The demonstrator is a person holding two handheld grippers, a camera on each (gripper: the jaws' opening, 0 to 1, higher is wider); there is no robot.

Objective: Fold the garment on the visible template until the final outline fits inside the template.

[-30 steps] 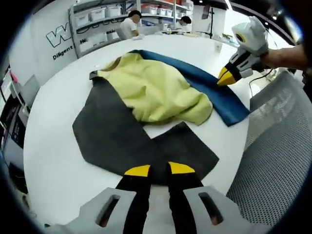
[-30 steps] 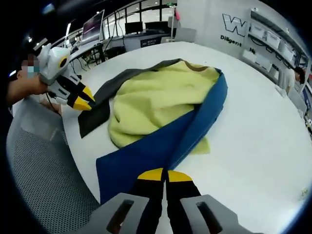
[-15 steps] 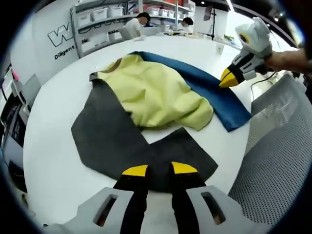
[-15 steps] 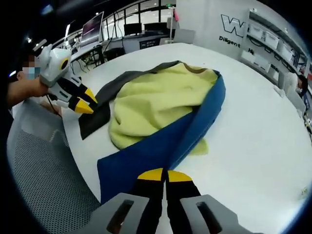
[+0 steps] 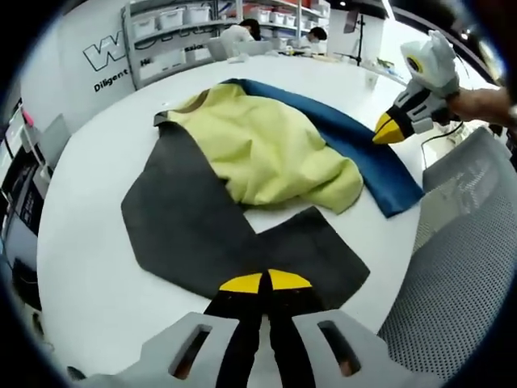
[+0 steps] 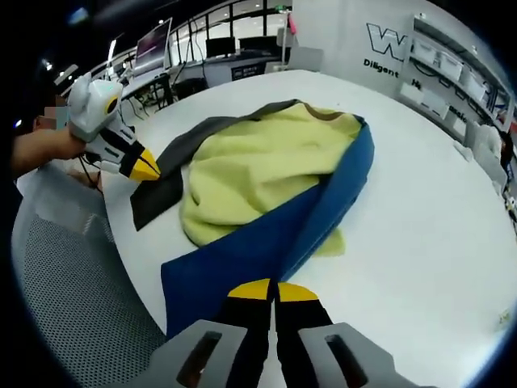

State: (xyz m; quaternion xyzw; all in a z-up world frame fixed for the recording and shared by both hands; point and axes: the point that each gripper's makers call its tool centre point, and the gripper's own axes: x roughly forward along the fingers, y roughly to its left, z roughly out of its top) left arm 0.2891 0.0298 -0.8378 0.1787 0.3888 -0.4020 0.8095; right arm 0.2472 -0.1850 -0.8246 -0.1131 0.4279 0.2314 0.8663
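Seemingly both grippers, left [image 5: 265,280] and right [image 6: 264,289], pinch closed: dark panel [image 5: 194,234], blue panel [image 6: 266,242].

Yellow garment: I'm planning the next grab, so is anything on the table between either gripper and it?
Nothing separate. Between the left gripper and the yellow garment lies the dark panel; before the right gripper, the blue panel.

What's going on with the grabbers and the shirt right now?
Left gripper shut, tips over the dark cloth. Right gripper shut at the blue cloth. Yellow shirt bunched, not folded. Nothing blocking.
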